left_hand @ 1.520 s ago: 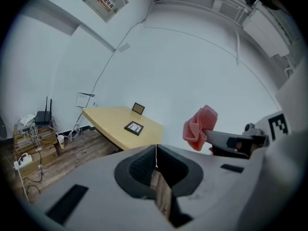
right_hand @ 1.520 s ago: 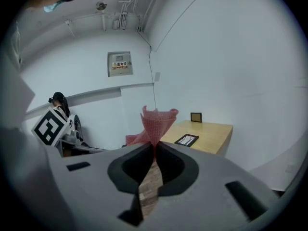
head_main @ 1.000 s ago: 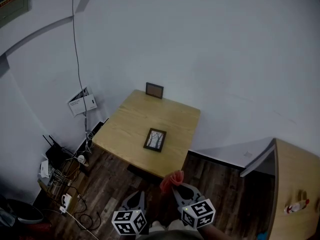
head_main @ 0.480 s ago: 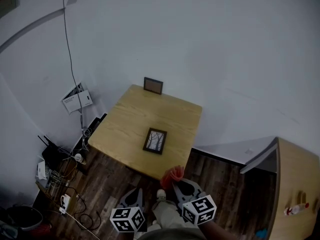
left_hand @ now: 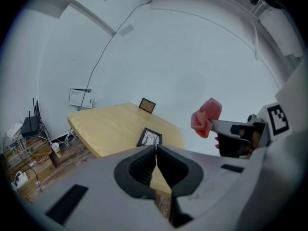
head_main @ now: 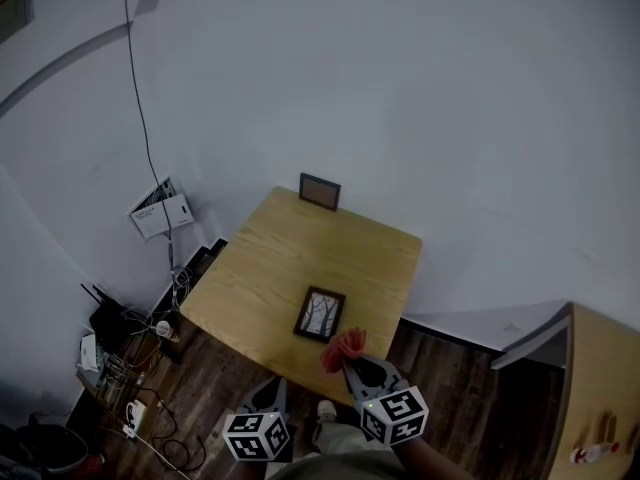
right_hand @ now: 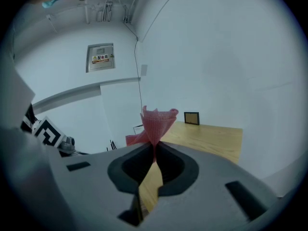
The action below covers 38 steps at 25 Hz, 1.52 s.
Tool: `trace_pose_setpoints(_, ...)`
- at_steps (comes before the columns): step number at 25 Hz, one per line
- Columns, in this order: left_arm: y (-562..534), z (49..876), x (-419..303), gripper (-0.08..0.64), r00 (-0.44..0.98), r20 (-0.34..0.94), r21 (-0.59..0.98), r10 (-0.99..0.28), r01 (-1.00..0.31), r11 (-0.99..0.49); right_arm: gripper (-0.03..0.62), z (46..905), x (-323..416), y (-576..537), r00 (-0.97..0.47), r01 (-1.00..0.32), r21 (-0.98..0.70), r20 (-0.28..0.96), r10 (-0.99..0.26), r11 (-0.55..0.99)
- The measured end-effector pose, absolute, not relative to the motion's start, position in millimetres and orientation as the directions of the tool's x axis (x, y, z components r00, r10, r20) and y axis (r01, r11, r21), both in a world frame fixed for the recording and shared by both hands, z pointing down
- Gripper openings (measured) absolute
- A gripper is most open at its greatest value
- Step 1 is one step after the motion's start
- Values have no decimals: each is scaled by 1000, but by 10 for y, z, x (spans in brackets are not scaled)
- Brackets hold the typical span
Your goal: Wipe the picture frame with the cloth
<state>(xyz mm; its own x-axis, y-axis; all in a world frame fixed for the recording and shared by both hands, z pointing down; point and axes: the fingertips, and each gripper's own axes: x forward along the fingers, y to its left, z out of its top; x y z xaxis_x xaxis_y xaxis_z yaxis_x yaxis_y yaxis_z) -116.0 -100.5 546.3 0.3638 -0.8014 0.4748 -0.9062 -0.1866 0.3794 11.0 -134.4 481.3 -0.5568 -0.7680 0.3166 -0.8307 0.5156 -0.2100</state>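
A dark picture frame (head_main: 320, 314) with a tree drawing lies flat near the front edge of the wooden table (head_main: 290, 258); the left gripper view also catches this frame (left_hand: 149, 137). My right gripper (head_main: 347, 360) is shut on a pink cloth (head_main: 342, 348), which hovers just in front of that frame at the table's edge. In the right gripper view the cloth (right_hand: 156, 124) sticks up from the closed jaws. My left gripper (head_main: 274, 393) is shut and empty, held lower, short of the table. The cloth (left_hand: 206, 117) shows to its right.
A second, brown-faced frame (head_main: 319, 191) stands upright at the table's far edge against the white wall. Cables, a router and boxes (head_main: 120, 343) clutter the floor left of the table. A wooden cabinet (head_main: 600, 388) stands at the right.
Both grippers have moved forward towards the table. The pink cloth now sits at the table's front edge, close to the flat frame.
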Motion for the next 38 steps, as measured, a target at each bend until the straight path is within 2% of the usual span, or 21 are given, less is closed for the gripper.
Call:
trace_pose_setpoints(11, -1724, 5666, -1075, 6, 356, 512, 392, -782, -907, -157, 14, 4998, 121, -2128, -586, -810, -224, 356, -728, 542)
trace_pose_setpoints(18, -2065, 5904, -918, 9, 412, 536, 410, -736, -890, -200, 14, 5235, 67, -2483, -604, -795, -237, 395, -692, 559)
trace_pose_setpoints(19, -2111, 5951, -898, 30, 424, 542, 417, -726, -885, -206, 14, 5276, 50, -2530, -606, -793, -236, 402, -686, 562)
trace_pose_setpoints(20, -2152, 6000, -877, 90, 438, 548, 426, -713, -879, -212, 14, 5320, 34, -2576, -608, -791, -236, 409, -681, 565)
trace_pose_setpoints(21, -2189, 6052, -859, 117, 449, 555, 435, -700, -874, -215, 14, 5366, 19, -2620, -609, -789, -237, 416, -675, 566)
trace_pose_setpoints(26, -2328, 6358, -870, 143, 445, 612, 432, -653, -880, -196, 15, 5618, -70, -2790, -610, -784, -240, 462, -643, 572)
trace_pose_setpoints(38, -2568, 6745, -849, 146, 422, 684, 383, -595, -902, -200, 14, 6198, -253, -3152, -600, -772, -230, 572, -560, 592)
